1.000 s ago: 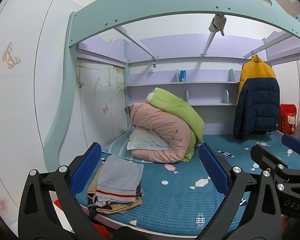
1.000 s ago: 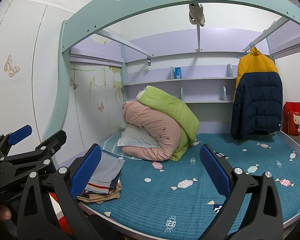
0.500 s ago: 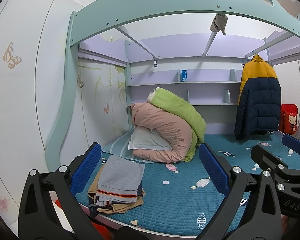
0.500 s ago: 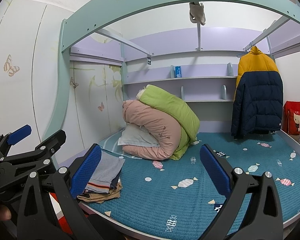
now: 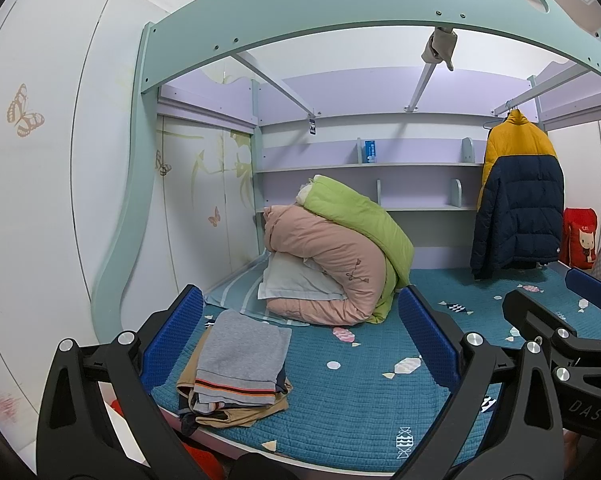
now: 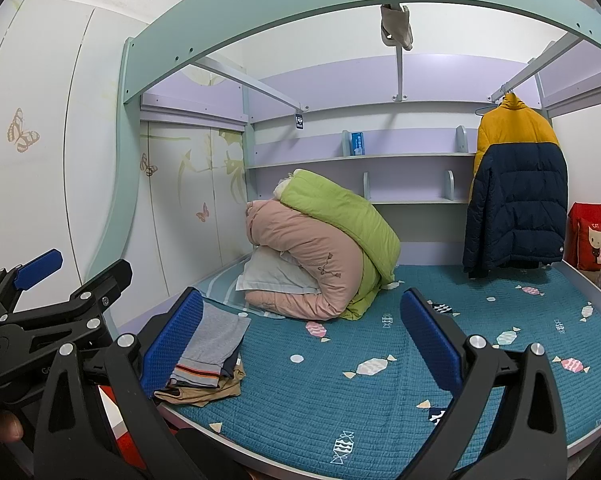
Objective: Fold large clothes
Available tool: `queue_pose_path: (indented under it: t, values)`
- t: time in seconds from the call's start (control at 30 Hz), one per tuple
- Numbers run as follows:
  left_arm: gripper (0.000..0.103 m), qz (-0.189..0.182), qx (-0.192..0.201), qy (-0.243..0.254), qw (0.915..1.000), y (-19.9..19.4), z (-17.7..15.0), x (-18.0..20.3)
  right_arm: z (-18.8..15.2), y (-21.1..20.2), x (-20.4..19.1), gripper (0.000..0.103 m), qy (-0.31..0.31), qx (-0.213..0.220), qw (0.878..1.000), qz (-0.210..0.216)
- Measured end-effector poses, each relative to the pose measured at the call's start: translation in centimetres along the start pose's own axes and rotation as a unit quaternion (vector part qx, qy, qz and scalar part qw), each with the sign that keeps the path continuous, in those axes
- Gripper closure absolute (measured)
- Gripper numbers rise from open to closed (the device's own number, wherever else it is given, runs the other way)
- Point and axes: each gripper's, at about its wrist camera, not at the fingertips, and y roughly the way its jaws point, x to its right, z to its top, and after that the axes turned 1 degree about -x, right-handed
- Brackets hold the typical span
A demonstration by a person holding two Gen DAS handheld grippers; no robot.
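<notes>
a child's bedroom – bunk bed frame (image 5: 260, 20), rolled quilts (image 5: 332, 256), hanging jacket (image 5: 518, 196).

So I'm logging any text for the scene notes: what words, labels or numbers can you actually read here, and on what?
"DAS" on the black body of the right gripper, seen from the left wrist view.
Blue box on the upper shelf: print too small to read.
Dark tag hanging from the frame: too small to read.
Red bag with a cartoon cat: small lettering above the cat, too blurred to read.
</notes>
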Motion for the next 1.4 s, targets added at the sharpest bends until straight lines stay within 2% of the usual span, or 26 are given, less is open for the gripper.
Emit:
queue_pose_path:
  t: [1.4]
  values:
    - [0.005, 0.004, -0.003, -0.002, 1.0, -0.2, -0.16, -0.05, 0.01, 0.11, -0.02, 0.007, -0.001, -0.002, 1.0, 0.002]
